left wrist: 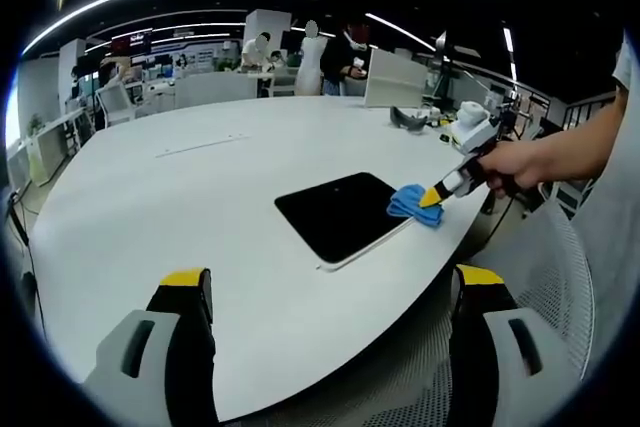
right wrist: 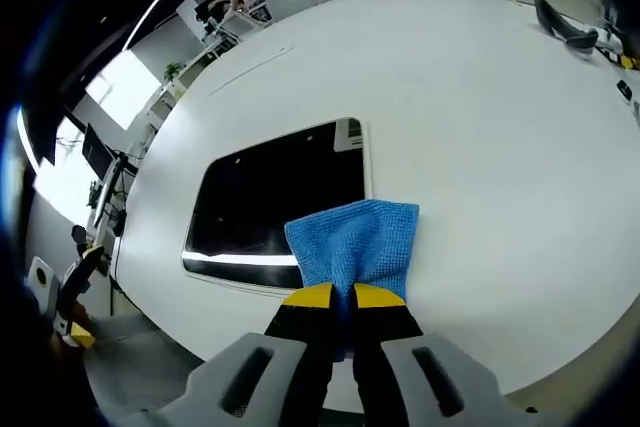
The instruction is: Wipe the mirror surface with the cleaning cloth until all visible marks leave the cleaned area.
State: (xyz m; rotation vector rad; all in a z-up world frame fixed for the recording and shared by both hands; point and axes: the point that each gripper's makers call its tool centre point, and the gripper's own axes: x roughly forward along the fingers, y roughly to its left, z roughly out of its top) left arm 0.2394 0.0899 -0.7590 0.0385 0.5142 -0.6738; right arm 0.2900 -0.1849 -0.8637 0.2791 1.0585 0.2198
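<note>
A dark rectangular mirror point(left wrist: 340, 213) point(right wrist: 275, 197) with a white rim lies flat on the white table point(left wrist: 200, 207) point(right wrist: 480, 127). The blue cleaning cloth point(right wrist: 355, 242) point(left wrist: 412, 203) rests on the mirror's edge, partly on the glass and partly on the table. My right gripper point(right wrist: 342, 299) point(left wrist: 436, 197) is shut on the cloth's near end, with a hand point(left wrist: 525, 162) holding it. My left gripper point(left wrist: 335, 292) stands open at the near table edge, nothing between its yellow-tipped fingers point(left wrist: 185, 282), a good way from the mirror.
A dark object point(left wrist: 408, 121) point(right wrist: 565, 32) and small items lie near the table's far side. A mesh chair point(left wrist: 540, 267) stands beside the table. Desks, chairs and people fill the office behind. The other gripper point(right wrist: 70, 292) shows at the left, below the table edge.
</note>
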